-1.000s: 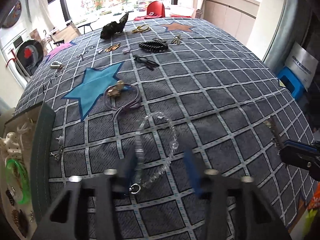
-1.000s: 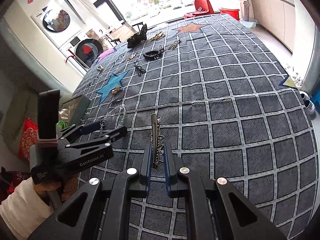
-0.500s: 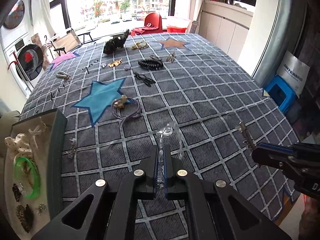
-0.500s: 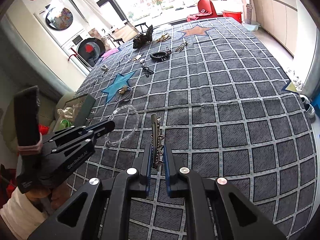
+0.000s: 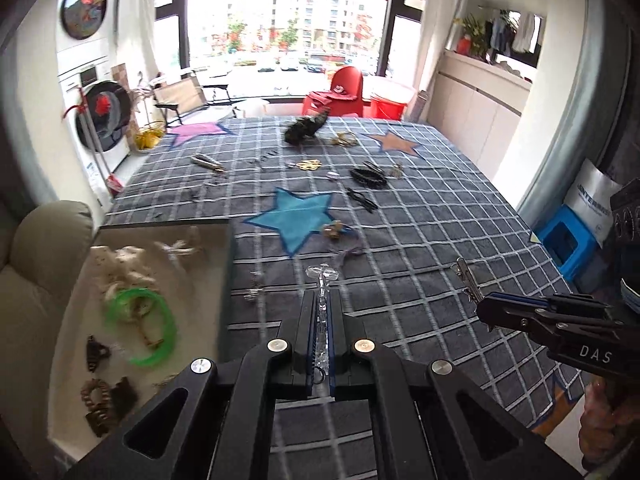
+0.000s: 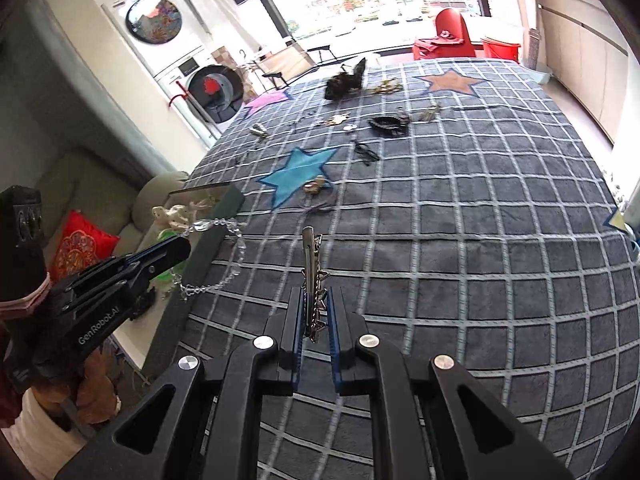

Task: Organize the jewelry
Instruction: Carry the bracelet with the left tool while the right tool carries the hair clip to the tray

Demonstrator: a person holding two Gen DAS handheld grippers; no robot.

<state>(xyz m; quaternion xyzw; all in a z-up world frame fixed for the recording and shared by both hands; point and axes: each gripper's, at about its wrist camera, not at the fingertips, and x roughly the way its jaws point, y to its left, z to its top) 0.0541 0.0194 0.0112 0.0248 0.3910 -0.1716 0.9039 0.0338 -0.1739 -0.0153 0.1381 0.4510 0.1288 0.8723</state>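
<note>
Grey checked bed cover (image 5: 420,216) with coloured stars, strewn with black claw clip (image 5: 368,178), gold pieces (image 5: 308,165), purple cord (image 5: 344,254); tray (image 5: 228,264) at left edge.

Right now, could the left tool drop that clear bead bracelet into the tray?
Probably yes. The left tool grips the bracelet, and the tray lies open beside it with nothing between.

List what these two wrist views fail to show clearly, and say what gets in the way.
- Clear beaded bracelet, left wrist view: mostly hidden between the left gripper fingers.
- Silver metal hair clip, right wrist view: its lower end sits inside the right gripper.
- Beige-lined jewelry tray, left wrist view: motion-blurred, near corner cut off by the frame edge.
- Small pieces far across the grey checked blanket: too small to identify.
</note>
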